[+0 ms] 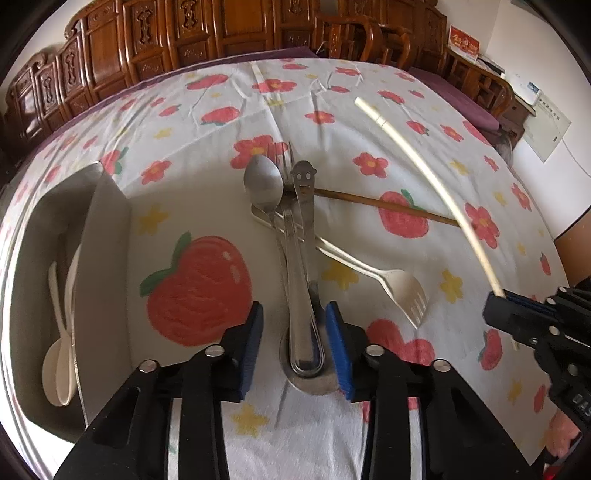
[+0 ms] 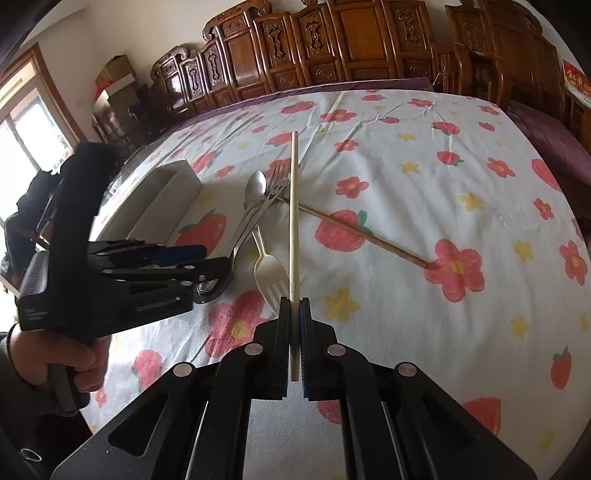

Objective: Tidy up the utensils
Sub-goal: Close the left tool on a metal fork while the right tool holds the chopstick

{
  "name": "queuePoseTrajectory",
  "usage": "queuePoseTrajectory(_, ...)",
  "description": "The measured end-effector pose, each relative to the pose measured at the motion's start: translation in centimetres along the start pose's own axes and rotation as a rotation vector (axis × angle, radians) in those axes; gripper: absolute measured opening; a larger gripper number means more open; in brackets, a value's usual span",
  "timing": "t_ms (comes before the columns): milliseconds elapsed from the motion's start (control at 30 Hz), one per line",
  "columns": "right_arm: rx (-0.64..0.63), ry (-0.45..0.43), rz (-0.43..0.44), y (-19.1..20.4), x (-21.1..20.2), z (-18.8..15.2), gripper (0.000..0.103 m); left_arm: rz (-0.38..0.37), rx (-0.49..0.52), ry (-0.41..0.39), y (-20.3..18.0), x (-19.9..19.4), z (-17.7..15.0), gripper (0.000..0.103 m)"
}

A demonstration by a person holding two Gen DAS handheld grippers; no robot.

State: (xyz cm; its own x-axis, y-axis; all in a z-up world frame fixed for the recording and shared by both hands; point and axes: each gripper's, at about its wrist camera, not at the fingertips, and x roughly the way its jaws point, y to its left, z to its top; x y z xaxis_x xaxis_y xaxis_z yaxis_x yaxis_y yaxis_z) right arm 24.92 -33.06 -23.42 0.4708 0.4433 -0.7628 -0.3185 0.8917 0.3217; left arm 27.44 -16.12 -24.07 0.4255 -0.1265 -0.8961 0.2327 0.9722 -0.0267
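A pile of steel cutlery lies on the flowered cloth (image 1: 369, 92): a spoon (image 1: 263, 181), a smiley-handled spoon (image 1: 303, 178) and a fork (image 1: 404, 291). My left gripper (image 1: 295, 347) straddles the near end of the spoon's handle, which rests on the other spoon's bowl. Its blue pads (image 1: 255, 343) stand a little apart from the steel, so it is open. My right gripper (image 2: 294, 332) is shut on a pale chopstick (image 2: 294, 221) that sticks up over the pile; the left wrist view shows this gripper (image 1: 498, 297) at the right. A brown chopstick (image 1: 388, 206) lies under the pile.
A white box (image 1: 110, 221) stands at the left with white plastic spoons (image 1: 59, 350) in it. A person's hand (image 2: 55, 354) holds the left gripper (image 2: 214, 258). Carved wooden furniture (image 2: 351, 33) lines the far side.
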Motion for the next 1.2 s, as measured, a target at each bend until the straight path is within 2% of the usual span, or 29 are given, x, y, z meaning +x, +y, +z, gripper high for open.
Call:
queuePoseTrajectory(267, -0.001, -0.007, 0.007, 0.1, -0.4, 0.1, 0.006, -0.03, -0.01, -0.002, 0.4, 0.4, 0.2, 0.029)
queuePoseTrajectory(300, -0.002, -0.007, 0.006, 0.1, -0.5, 0.1, 0.006, -0.059, -0.01, -0.001, 0.3, 0.3, 0.1, 0.018)
queuePoseTrajectory(333, -0.002, -0.008, 0.005, 0.1, -0.5, 0.1, 0.006, -0.065, -0.012, 0.003, 0.3, 0.3, 0.1, 0.015)
queuePoseTrajectory(533, -0.001, -0.013, 0.002, 0.1, -0.8, 0.2, 0.006, -0.037, 0.028, 0.005, -0.4, -0.2, -0.2, 0.014)
queuePoseTrajectory(867, -0.002, -0.004, -0.009, 0.1, -0.7, 0.3, 0.006, -0.022, 0.08, -0.067, -0.8, -3.3, -1.0, 0.013)
queuePoseTrajectory(1200, -0.014, 0.009, -0.028, 0.8, -0.7, 0.1, 0.006, -0.028, 0.101, -0.126, -0.4, -7.0, -3.2, 0.013)
